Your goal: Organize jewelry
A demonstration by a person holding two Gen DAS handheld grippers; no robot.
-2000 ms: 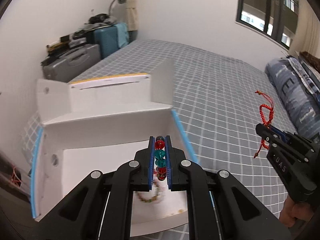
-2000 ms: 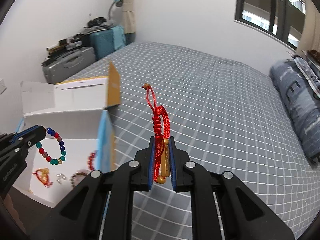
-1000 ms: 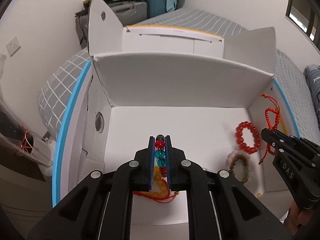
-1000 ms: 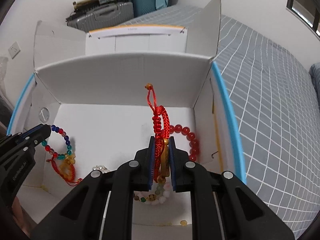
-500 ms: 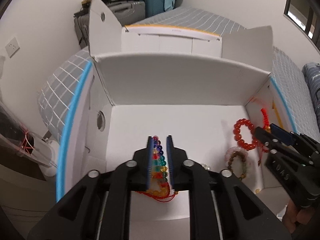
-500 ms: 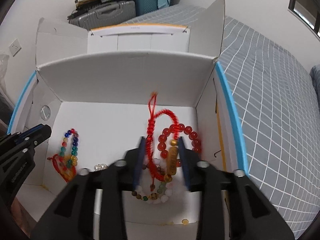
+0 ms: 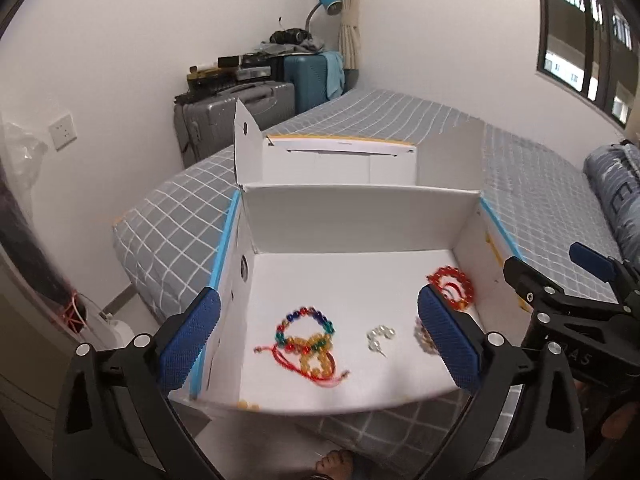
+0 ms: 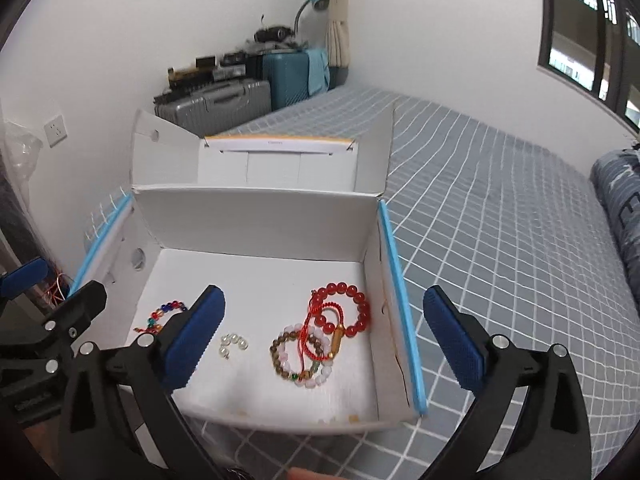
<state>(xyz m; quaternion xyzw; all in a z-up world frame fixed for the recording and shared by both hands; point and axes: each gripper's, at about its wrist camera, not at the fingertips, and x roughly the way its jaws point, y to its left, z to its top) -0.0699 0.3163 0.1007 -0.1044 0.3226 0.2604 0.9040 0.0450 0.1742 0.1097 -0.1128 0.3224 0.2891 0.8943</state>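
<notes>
Lying on the bed [image 8: 500, 240], the white box [image 8: 256, 216] has its flaps up and its long axis running left to right across both views, its open lid leaning away toward the suitcases [image 8: 224, 100]. Both claws are opening and nothing sits between the pads of either one. The left claw [image 7: 318, 336] hovers over the box's near left part, blue pads spread wide. The right claw [image 8: 324, 340] hangs over the near right part, its right pad out past the blue-edged right wall.

On the box floor the jewelry lies flat in two groups. At the left, the multicolour bead bracelet [image 7: 306, 326] overlaps an amber bead loop [image 7: 314, 354] with a red cord [image 7: 316, 376] trailing out toward the near wall. In the middle sit a few small pearl pieces [image 8: 232, 344]. At the right, the red bead bracelet [image 8: 348, 308] lies nearest the right wall, touching a brown and pale bead bracelet [image 8: 300, 356]. A red cord bracelet [image 8: 320, 328] is draped over both, and its gold tube charm [image 8: 337, 340] points from the far wall toward the near one, slightly tilted.
</notes>
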